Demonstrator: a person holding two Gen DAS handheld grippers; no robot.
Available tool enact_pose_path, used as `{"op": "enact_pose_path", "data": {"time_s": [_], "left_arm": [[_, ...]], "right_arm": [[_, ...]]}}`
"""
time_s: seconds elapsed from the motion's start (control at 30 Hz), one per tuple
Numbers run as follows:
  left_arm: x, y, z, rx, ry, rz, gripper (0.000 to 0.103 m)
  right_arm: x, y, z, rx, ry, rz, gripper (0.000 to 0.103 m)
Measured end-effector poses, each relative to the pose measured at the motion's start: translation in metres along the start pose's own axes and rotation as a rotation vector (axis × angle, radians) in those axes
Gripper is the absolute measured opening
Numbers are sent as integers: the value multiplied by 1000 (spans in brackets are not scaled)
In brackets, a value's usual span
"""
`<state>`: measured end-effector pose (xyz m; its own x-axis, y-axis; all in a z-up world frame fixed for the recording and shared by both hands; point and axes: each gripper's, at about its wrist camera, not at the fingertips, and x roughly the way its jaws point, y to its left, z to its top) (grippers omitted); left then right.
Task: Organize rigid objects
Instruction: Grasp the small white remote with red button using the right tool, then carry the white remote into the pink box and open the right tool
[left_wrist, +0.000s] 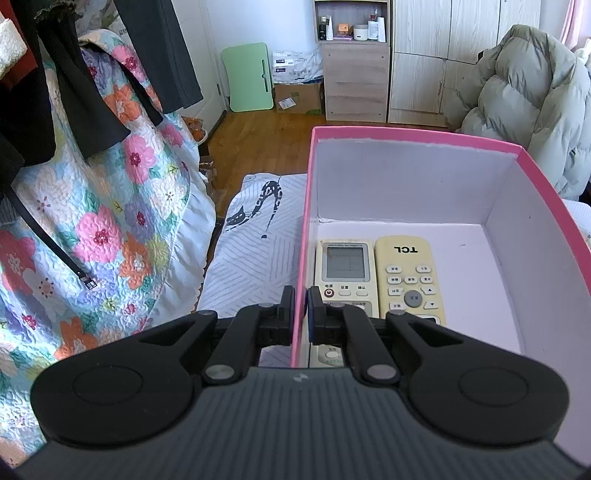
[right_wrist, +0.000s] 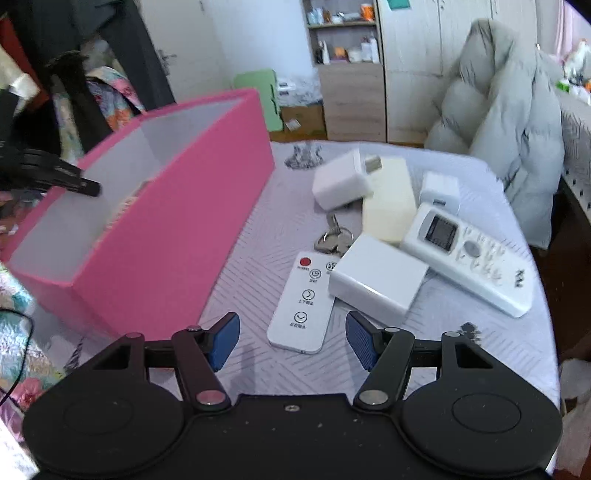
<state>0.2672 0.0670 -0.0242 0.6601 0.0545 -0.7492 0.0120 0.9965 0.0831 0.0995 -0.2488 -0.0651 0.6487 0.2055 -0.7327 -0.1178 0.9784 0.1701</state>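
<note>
Grey-patterned bedspread (right_wrist: 369, 369) under pink box (right_wrist: 177, 236)

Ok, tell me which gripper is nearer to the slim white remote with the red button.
Right. The right gripper hovers open just short of the slim white remote; the left gripper is shut on the pink box wall.

Pink box (left_wrist: 406, 134), yellowed remote (left_wrist: 408, 277), floral quilt (left_wrist: 110, 206)

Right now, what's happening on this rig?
A person is sorting small items into the pink box. The left gripper has its jaws shut on the box's side wall. Two remotes already lie inside. The right gripper, jaws open, hovers near the slim white remote; chargers, keys and another remote remain on the bed.
</note>
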Motion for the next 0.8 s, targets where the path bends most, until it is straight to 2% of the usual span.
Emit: {"op": "enact_pose_path", "data": {"time_s": [0.1, 0.17, 0.23, 0.33, 0.37, 0.4, 0.47, 0.63, 0.67, 0.73, 0.8], "left_arm": [[0, -1, 0, 0, 1, 1, 6], [0, -1, 0, 0, 1, 0, 6], [0, -1, 0, 1, 2, 1, 6], [0, 0, 0, 1, 4, 0, 6], [0, 0, 0, 2, 3, 1, 6], [0, 0, 0, 4, 2, 2, 6], [0, 0, 0, 9, 2, 8, 6], [1, 0, 1, 8, 3, 6, 6], [1, 1, 1, 7, 4, 6, 7], [1, 1, 1, 5, 5, 5, 7], [0, 2, 0, 10, 5, 5, 7]], "right_arm": [[17, 4, 0, 1, 10, -29, 66], [21, 9, -2, -24, -5, -54, 47], [19, 15, -5, -69, -4, -73, 47], [10, 17, -10, -53, 22, 37, 47], [8, 17, -12, -42, 37, 40, 47], [7, 19, -13, -59, 38, 28, 47], [7, 24, -14, -97, 39, -8, 55], [18, 28, -11, -141, 21, -48, 62], [20, 27, -10, -158, 9, -52, 61], [20, 30, -11, -170, -8, -17, 44], [17, 26, -11, -156, -3, 23, 44]]}}
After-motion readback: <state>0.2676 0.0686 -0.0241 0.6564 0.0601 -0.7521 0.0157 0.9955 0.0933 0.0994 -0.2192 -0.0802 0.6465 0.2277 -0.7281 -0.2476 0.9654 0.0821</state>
